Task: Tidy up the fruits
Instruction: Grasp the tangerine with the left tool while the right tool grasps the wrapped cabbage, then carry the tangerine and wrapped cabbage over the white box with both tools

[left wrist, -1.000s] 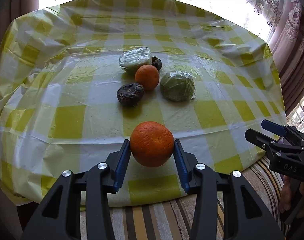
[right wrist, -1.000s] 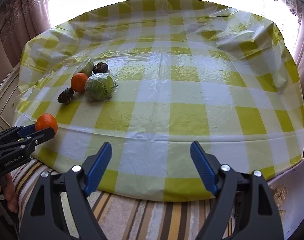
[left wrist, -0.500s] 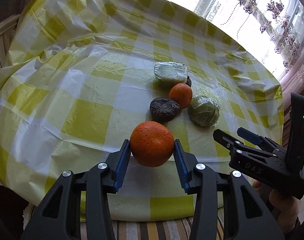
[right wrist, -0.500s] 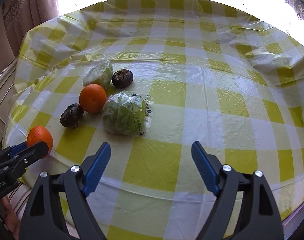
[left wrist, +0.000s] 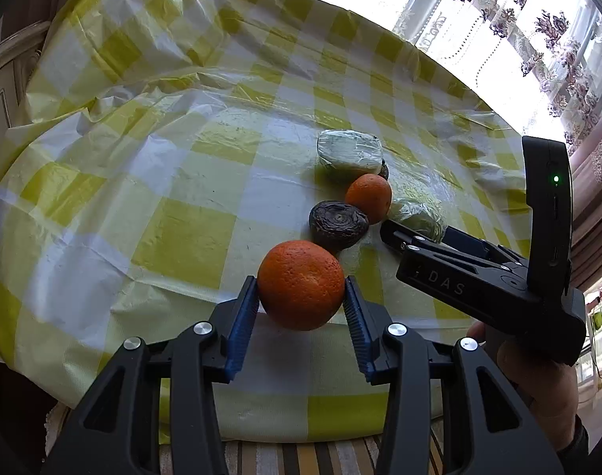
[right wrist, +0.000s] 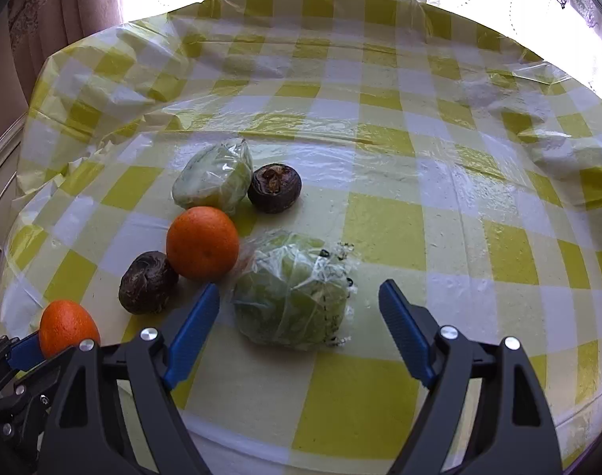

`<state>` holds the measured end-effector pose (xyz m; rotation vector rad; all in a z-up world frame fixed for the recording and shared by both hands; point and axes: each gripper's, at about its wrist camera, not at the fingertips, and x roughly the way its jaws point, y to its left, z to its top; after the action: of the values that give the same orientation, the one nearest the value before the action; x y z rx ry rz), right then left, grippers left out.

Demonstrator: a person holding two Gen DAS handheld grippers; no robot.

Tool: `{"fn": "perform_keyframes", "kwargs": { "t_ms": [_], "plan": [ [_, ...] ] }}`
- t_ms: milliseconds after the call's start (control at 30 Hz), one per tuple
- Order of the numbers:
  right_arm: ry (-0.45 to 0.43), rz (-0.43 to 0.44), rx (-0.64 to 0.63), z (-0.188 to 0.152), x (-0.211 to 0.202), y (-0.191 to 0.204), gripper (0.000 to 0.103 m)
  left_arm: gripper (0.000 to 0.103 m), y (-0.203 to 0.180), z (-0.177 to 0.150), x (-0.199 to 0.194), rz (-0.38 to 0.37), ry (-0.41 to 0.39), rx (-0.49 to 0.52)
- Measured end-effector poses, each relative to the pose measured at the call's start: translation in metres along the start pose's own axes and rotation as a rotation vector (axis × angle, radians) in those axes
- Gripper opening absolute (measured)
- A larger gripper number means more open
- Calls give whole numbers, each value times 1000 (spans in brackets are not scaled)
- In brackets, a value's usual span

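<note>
Left hand-held gripper: we see its blue pads clamped on either side of an orange, which we hold at the near edge of the bench; whether the fruit touches the cloth we cannot tell.
Right hand-held gripper: we hold it with the fingers spread wide apart, gripping nothing, low over the bench with the near wrapped cabbage between and just beyond the fingertips.
Second orange: we see it resting on the bench, touching the dark wrinkled fruit on its near-left side and just beside the near wrapped cabbage.
Far wrapped cabbage: we find it behind the second orange, with another dark fruit touching its right side.
Cluster: we count five loose items grouped together left of the bench's middle in the right wrist view, with the held orange near them, closest to the dark wrinkled fruit.
Tablecloth: we see a glossy yellow-and-white check covering the bench, creased at its far side.
Window: we see bright light and patterned curtains behind the bench.
Person's hand: in the left wrist view we see it wrapped round the right tool's handle.
</note>
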<state>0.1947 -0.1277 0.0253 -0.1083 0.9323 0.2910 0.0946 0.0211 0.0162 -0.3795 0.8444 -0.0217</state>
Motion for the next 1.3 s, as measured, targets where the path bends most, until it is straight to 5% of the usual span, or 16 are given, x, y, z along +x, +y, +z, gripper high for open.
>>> {"fn": "perform_keyframes", "kwargs": {
  "t_ms": [233,1300],
  "plan": [
    [1,9,3,3,6,0,61,41,0,0,1,1,-1,0],
    [-40,45,118,-54,-76,-46,61,41,-52,-11,-22,31,-44,126]
  ]
}}
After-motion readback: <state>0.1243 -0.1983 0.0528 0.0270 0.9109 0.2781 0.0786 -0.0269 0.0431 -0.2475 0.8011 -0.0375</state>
